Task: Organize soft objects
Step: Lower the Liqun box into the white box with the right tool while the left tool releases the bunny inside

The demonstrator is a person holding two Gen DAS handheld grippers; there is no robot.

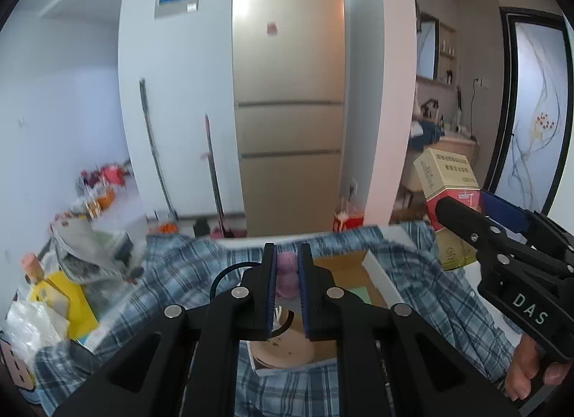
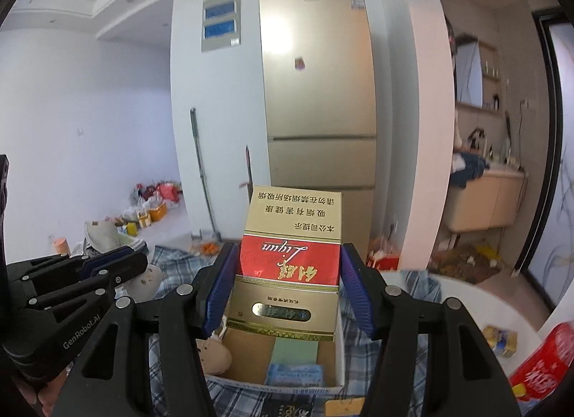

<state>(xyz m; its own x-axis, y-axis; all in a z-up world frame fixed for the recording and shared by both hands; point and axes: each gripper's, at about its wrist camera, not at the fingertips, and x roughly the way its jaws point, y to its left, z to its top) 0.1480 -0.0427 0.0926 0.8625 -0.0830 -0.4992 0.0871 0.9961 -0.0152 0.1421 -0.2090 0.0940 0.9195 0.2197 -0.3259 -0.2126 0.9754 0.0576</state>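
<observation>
My left gripper [image 1: 287, 255] is shut on a purple soft toy [image 1: 287, 270] and holds it above an open cardboard box [image 1: 340, 266] that sits on a blue plaid cloth [image 1: 172, 273]. My right gripper [image 2: 288, 255] is shut on a gold-and-red carton [image 2: 290, 252] held above the same box [image 2: 337, 356]. In the box lie a beige plush item [image 2: 211, 352], a green card [image 2: 294, 348] and a blue packet [image 2: 294, 374]. The right gripper with its carton also shows in the left wrist view [image 1: 462, 216]. The left gripper shows in the right wrist view [image 2: 118, 262].
A gold fridge [image 1: 287, 94] stands behind the table with mop handles [image 1: 154, 151] beside it. Yellow and white bags [image 1: 53, 302] lie at the table's left. A red packet [image 2: 538, 363] and a yellow packet [image 2: 502, 338] lie at the right.
</observation>
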